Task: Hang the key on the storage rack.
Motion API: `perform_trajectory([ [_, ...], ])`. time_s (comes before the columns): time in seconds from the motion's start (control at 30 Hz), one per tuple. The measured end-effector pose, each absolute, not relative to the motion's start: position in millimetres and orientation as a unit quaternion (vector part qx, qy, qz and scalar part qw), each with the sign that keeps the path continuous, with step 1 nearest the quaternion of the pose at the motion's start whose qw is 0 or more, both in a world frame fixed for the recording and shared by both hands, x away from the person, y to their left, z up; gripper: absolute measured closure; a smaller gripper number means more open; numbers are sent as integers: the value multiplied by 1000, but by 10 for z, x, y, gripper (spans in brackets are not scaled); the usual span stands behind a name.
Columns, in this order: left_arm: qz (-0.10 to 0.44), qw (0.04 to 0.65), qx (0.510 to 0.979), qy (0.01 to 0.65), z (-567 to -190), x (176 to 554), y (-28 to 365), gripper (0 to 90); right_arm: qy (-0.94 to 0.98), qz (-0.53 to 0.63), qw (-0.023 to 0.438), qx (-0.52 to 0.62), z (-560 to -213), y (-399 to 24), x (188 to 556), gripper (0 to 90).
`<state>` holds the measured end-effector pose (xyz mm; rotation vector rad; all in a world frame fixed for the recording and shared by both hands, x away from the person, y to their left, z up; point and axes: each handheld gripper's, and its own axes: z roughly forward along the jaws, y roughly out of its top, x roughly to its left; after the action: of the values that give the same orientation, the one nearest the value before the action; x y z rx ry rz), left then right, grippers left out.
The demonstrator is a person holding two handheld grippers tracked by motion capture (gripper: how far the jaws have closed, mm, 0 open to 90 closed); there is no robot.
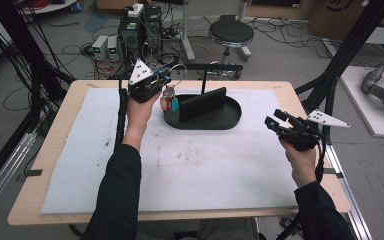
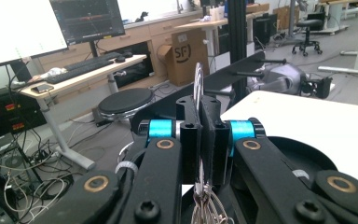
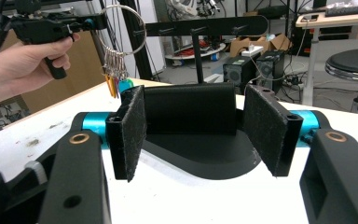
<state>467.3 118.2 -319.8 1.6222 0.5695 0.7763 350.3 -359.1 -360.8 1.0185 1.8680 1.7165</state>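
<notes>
My left gripper (image 1: 166,80) (image 2: 204,105) is shut on a large metal key ring (image 1: 176,71) (image 2: 198,79), held in the air just left of the black oval tray (image 1: 230,120). A bunch of keys with orange and teal tags (image 1: 169,102) hangs from the ring. The right gripper view shows that hand, ring (image 3: 121,30) and keys (image 3: 116,70) at upper left. An upright black panel (image 1: 202,104) (image 3: 189,109) stands in the tray. Behind it rises a black peg rack (image 1: 215,66) (image 3: 205,25). My right gripper (image 1: 272,122) (image 3: 205,126) is open and empty, facing the tray from the right.
A white mat (image 1: 195,165) covers the wooden table. Beyond the far edge are a round stool (image 1: 231,34), computer boxes (image 1: 140,27) and floor cables. Black frame posts (image 1: 340,55) stand at the table's right and left.
</notes>
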Motion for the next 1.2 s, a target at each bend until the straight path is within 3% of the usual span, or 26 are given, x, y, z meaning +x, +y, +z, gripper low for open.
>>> perform_trajectory([
  [1.2,310,588,683,304,-3605,4827,1203,846,670,613,207,365,-3622,-3613,3500,410],
])
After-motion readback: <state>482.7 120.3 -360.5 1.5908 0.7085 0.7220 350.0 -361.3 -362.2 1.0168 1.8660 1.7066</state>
